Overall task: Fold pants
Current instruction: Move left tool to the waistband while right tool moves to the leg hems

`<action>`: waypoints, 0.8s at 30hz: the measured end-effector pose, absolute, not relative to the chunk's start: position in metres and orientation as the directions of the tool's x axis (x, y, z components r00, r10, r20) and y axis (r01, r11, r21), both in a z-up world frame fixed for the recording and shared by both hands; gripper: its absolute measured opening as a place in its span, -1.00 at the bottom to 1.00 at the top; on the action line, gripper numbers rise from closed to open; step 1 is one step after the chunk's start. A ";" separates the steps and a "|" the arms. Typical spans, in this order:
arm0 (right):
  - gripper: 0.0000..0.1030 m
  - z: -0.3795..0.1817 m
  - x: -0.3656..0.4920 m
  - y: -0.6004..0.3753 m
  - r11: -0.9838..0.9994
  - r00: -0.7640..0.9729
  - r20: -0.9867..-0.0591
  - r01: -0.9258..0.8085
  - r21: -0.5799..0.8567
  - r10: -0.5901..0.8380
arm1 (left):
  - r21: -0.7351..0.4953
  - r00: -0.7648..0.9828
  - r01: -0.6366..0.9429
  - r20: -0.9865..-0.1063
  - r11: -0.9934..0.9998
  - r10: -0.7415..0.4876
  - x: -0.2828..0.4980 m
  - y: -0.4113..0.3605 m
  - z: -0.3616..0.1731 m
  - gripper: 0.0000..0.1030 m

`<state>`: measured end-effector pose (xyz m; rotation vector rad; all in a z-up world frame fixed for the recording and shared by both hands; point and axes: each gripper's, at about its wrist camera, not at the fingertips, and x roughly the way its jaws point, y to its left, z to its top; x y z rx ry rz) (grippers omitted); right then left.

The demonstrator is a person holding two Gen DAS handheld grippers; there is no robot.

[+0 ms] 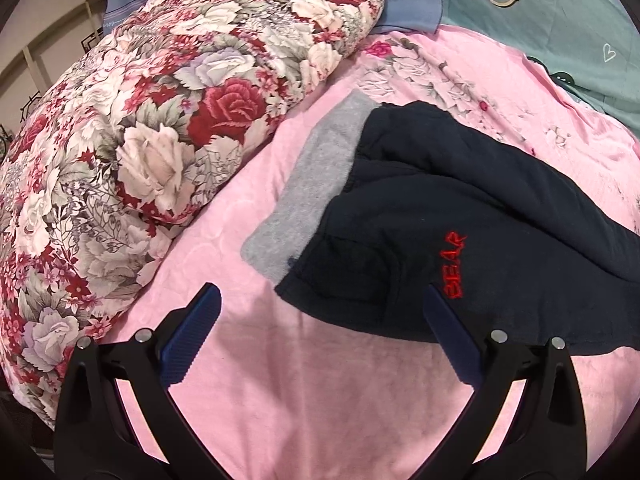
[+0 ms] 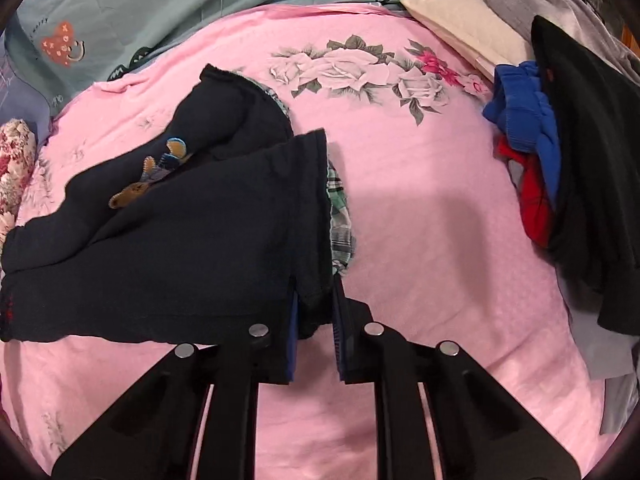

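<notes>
Two wrist views over a bed covered by a pink sheet (image 2: 420, 208). The pants (image 2: 192, 240), dark navy, lie folded across the sheet toward the left of the right wrist view, one layer over another, with a small bear patch (image 2: 160, 168) showing where the layers meet. In the left wrist view the same pants (image 1: 460, 216) occupy the centre and right, bearing the red stitched word "BEAR" (image 1: 454, 266); a grey band (image 1: 316, 188) of fabric lies flat along their left edge, touching them.

Right gripper (image 2: 314, 308): jaws drawn close together and clenched on the near corner of the pants, a fold of dark cloth pinched between the blue pads. A strip of plaid fabric (image 2: 340, 208) shows just beside the right edge of the pants.

Left gripper (image 1: 320, 320): jaws spread wide and released, nothing between them but bare sheet. The right finger (image 1: 450, 336) overlaps the near hem of the pants in the picture; whether it touches cannot be told.

Surroundings: a rolled floral quilt (image 1: 160, 140) lies left of the pants, a teal cover (image 2: 240, 4) with heart prints at the far side, and a clothes pile (image 2: 560, 152) in blue, red and black at the right edge of the bed, well apart from the pants.
</notes>
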<state>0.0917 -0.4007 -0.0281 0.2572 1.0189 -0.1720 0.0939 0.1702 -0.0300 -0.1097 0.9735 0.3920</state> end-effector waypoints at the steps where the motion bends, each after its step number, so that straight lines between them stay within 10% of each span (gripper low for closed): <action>1: -0.74 -0.019 0.085 -0.401 0.960 0.537 -0.842 0.258 0.107 -0.051 | 0.088 0.495 -0.381 -0.822 0.920 0.283 0.094 0.173 -0.030 0.96; 11: -0.81 -0.037 0.060 -0.425 0.931 0.360 -0.894 0.337 -0.142 -0.266 | 0.091 0.453 -0.414 -0.842 0.906 0.292 0.102 0.190 -0.035 0.96; 14: 0.06 -0.021 0.053 -0.420 0.932 0.468 -0.854 0.360 -0.051 -0.228 | 0.040 0.439 -0.416 -0.866 0.909 0.239 0.101 0.192 -0.039 0.96; 24: 0.34 -0.007 0.055 -0.390 0.960 0.555 -0.817 0.282 0.006 -0.157 | -0.120 0.387 -0.390 -0.921 0.913 0.044 0.107 0.186 -0.053 0.96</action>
